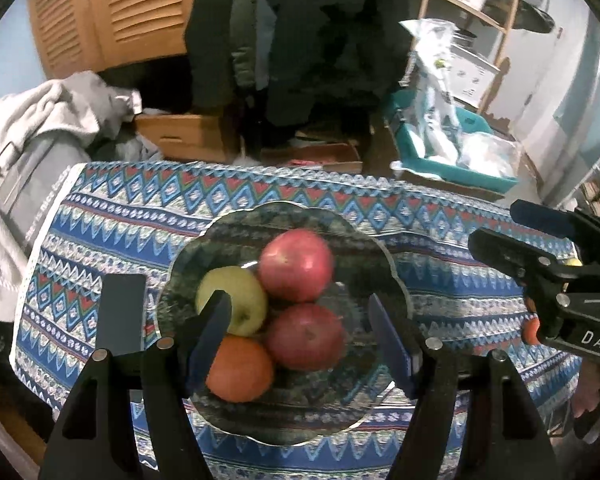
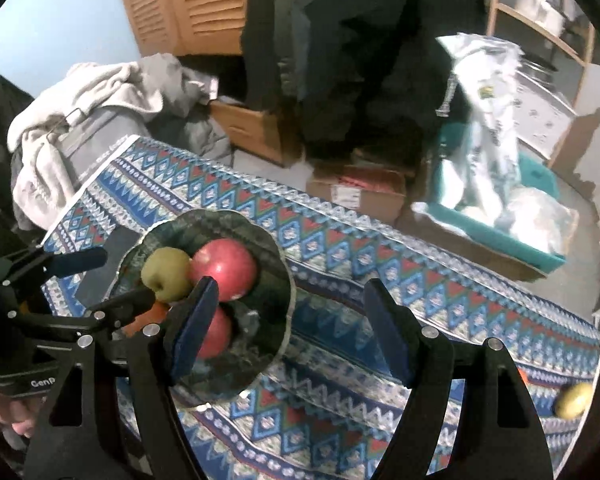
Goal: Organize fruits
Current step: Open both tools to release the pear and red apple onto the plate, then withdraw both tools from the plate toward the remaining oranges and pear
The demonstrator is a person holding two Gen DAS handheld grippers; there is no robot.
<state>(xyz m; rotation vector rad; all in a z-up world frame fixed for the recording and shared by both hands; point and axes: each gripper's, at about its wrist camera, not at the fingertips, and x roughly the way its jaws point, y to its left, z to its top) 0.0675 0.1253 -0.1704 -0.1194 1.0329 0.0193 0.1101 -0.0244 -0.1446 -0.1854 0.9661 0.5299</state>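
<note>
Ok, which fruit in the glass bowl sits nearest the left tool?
The round orange fruit, at the bowl's front edge between the left tool's open fingers; the apples lie farther back.

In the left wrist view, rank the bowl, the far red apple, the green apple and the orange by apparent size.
1. Glass bowl, clearly largest.
2. Far red apple.
3. Orange and green apple: not ranked. Both are partly hidden by the left gripper's finger, and the orange lies nearer the camera.
</note>
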